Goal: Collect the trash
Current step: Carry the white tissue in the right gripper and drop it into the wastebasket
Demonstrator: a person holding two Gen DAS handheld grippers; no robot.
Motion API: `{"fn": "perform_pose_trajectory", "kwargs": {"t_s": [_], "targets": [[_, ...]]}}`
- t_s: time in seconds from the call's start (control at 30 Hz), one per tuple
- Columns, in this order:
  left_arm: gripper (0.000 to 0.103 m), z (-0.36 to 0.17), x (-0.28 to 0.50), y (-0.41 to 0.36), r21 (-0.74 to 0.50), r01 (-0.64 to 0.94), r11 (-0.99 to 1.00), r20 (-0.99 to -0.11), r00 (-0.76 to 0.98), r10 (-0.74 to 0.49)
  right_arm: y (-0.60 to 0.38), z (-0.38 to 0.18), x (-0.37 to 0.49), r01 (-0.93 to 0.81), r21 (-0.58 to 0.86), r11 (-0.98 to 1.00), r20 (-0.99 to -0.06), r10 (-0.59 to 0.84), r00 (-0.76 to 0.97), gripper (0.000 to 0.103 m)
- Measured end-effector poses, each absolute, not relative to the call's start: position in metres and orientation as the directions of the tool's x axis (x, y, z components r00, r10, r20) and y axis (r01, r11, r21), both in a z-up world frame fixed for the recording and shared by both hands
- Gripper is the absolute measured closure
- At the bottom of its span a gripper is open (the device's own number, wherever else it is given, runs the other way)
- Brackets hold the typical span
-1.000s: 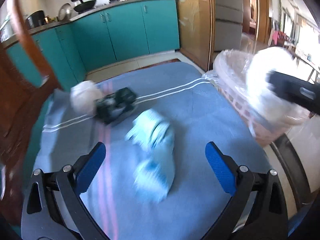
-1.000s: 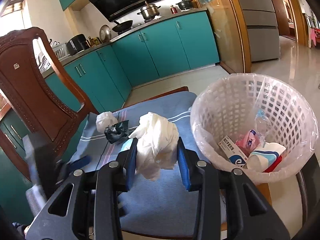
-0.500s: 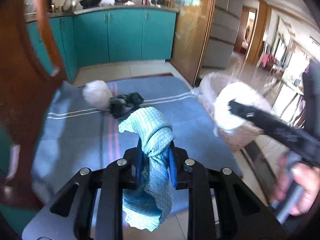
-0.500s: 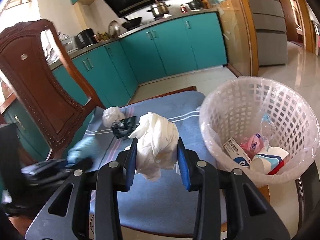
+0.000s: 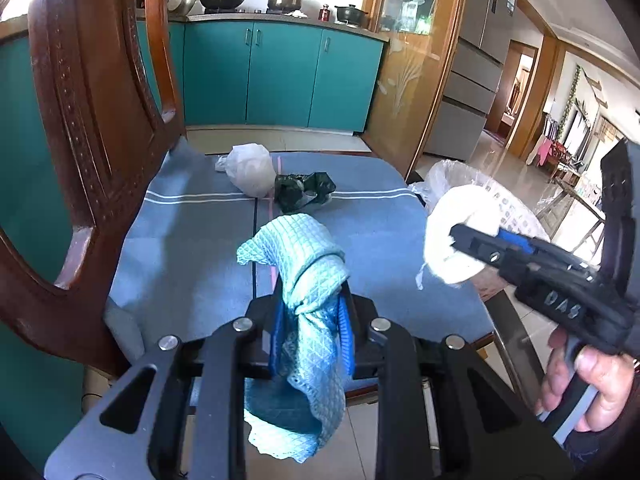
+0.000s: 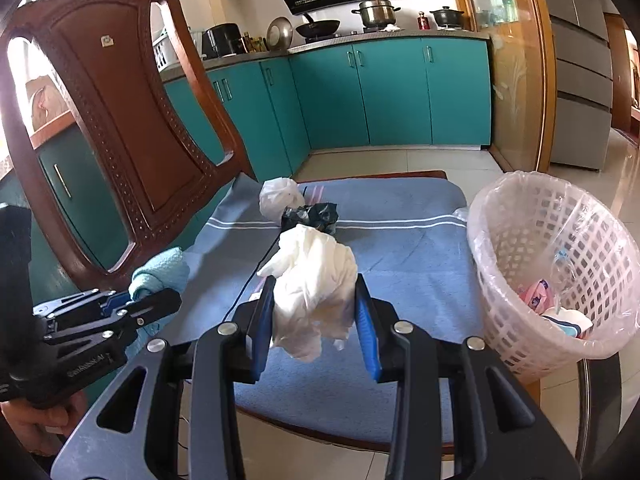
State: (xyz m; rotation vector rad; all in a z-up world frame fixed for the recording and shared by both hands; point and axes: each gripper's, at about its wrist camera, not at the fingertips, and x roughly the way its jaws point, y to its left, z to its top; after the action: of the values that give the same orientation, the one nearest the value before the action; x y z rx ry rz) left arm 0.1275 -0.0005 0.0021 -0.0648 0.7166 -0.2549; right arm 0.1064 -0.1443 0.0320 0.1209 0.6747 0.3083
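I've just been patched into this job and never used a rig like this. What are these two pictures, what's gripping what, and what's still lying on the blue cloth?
No robot: a person holds hand-operated tongs, each with a camera looking along its fingers. The left tongs are shut on a light blue cloth. The right tongs are shut on crumpled white paper. A white plastic wad and a dark wrapper lie on the blue cloth. A lined basket with some trash stands at its right.

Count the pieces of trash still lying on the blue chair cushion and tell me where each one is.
2. A white crumpled bag lies near the chair back, and a dark crumpled bag touches it on the basket side. Anything behind them or under the held items would be hidden.
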Motion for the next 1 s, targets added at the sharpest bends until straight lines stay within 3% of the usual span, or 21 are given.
{"fn": "perform_pose_trajectory", "kwargs": {"t_s": [0.77,1.0], "targets": [[0.078,0.002,0.125,0.0,-0.142,0.204,0.969,-0.64,0.728,-0.247,-0.139,0.026,0.107,-0.247,0.185,0.951,-0.612,0.309,0.728,0.066],[0.078,-0.001,0.125,0.0,-0.141,0.207,0.968,-0.65,0.718,-0.248,-0.202,0.049,0.12,-0.087,0.212,0.973,-0.524,0.188,0.831,0.066]]}}
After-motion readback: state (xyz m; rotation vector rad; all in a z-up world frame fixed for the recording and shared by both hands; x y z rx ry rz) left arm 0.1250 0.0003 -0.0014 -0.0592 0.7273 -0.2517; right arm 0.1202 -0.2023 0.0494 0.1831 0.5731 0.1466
